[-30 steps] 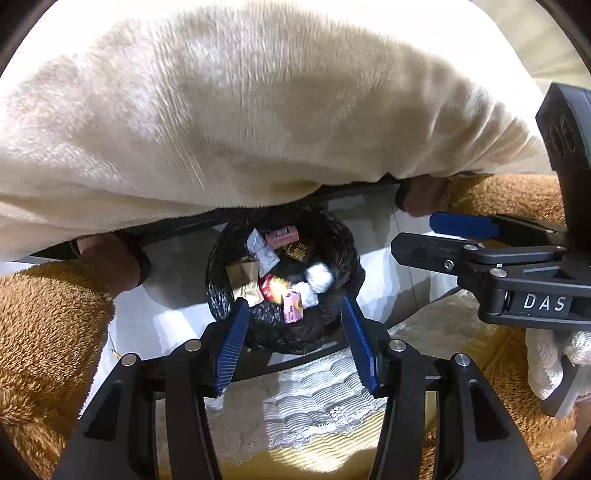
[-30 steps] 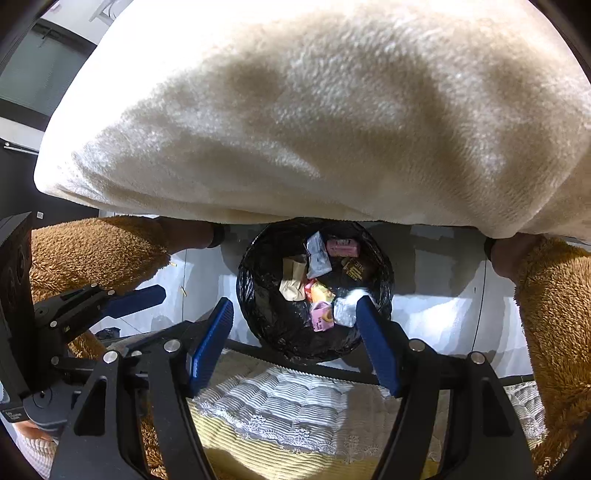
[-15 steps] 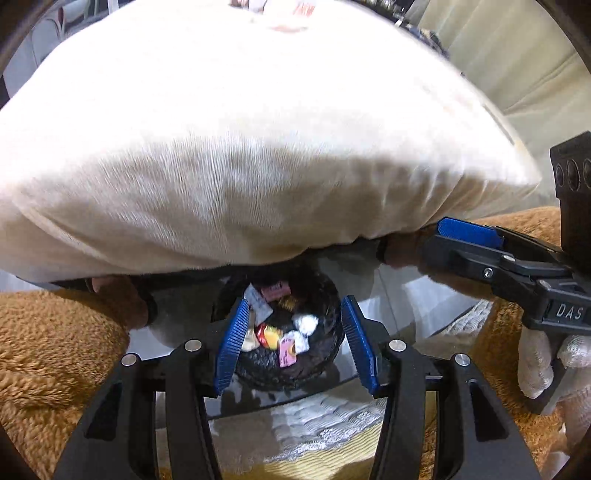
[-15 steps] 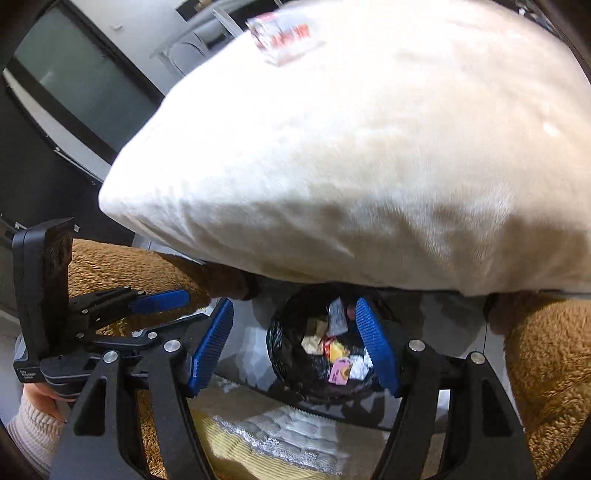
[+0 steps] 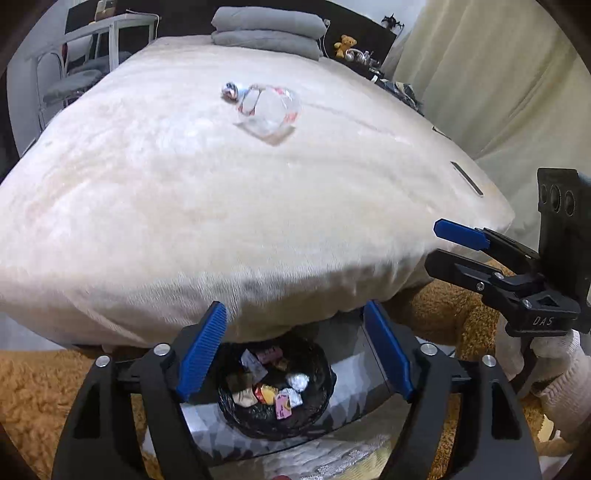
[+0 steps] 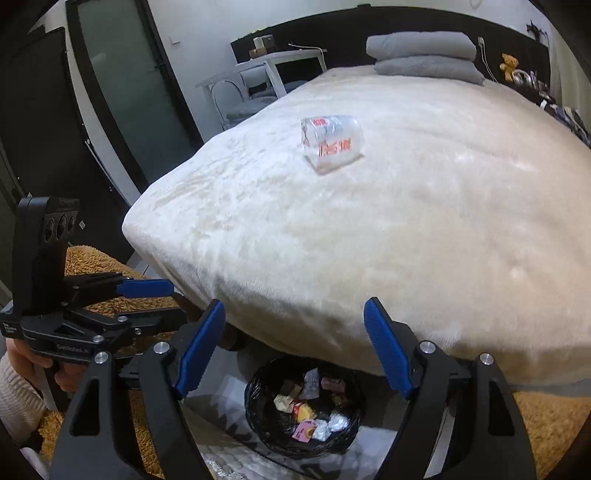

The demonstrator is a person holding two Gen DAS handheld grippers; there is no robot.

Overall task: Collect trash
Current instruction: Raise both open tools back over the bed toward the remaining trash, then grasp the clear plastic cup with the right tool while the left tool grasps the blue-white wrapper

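Note:
A clear plastic container with red print (image 5: 268, 110) (image 6: 331, 142) lies on the cream bed cover (image 5: 184, 192) (image 6: 424, 206), far ahead of both grippers. A small crumpled wrapper (image 5: 231, 90) lies just left of it in the left wrist view. A bin lined with a black bag (image 5: 317, 402) (image 6: 258, 417) stands on the floor below the bed's foot, holding several wrappers. My left gripper (image 5: 295, 354) is open and empty above the bin. My right gripper (image 6: 295, 350) is open and empty too; it shows at the right of the left wrist view (image 5: 443, 243).
Folded grey blankets (image 5: 266, 31) (image 6: 424, 55) lie at the bed's far end. A brown fluffy rug (image 5: 33, 398) (image 6: 554, 424) flanks the bin. A white desk and chair (image 6: 258, 81) stand left of the bed, curtains (image 5: 498, 92) to the right.
Both grippers have risen and tilted up from over the bin, so the bed top and the plastic container have come into view. Both stay open.

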